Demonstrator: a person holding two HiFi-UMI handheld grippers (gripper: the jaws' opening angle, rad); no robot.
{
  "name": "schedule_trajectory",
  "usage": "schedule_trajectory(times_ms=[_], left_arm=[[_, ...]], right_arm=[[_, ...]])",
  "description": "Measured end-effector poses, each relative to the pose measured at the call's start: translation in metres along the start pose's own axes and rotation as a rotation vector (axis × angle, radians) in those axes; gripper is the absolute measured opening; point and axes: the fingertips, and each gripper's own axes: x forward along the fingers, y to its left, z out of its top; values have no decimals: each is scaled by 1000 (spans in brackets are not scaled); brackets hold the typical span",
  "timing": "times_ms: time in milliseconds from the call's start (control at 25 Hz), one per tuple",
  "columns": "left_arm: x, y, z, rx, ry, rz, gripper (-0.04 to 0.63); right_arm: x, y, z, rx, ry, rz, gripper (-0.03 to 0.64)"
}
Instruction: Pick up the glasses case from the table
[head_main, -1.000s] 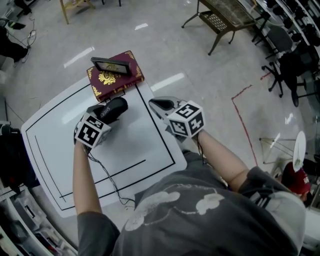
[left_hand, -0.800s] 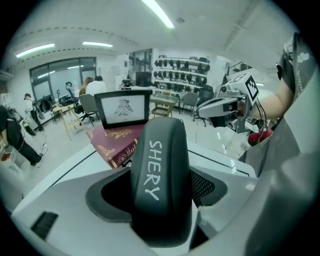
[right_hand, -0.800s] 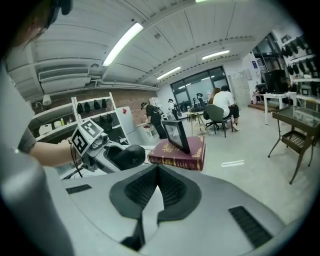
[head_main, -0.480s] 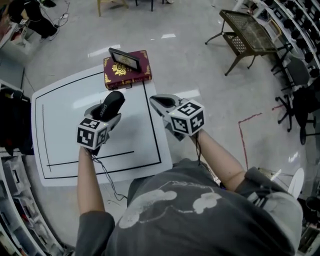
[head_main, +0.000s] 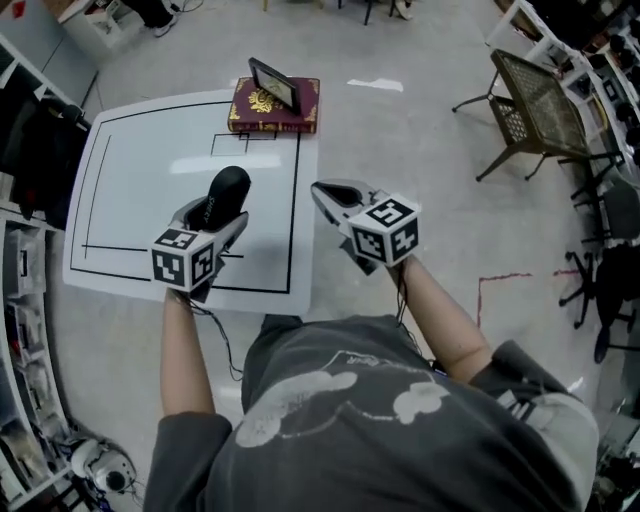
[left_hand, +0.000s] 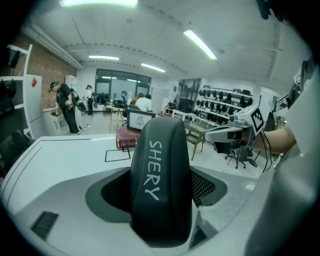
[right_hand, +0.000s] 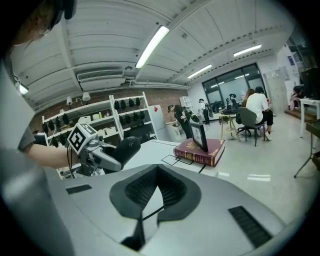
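Fingers (left_hand: 207, 186) of the left gripper (head_main: 214, 218) are clamped on the black oval hard-shell glasses case (head_main: 226, 188). The case stands out forward between them and is held above the white bench (head_main: 140, 170). Near it, by the bench's right edge, the right gripper (head_main: 333, 196) has its fingers together, with nothing between them.
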Motion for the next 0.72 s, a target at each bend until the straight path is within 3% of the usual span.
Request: schedule_trajectory(times_ms=[720], left_arm=[[-74,-146,-80,-207,-123,211,337]], right_arm=[[-98,34,-52,-77,22,193,-2]])
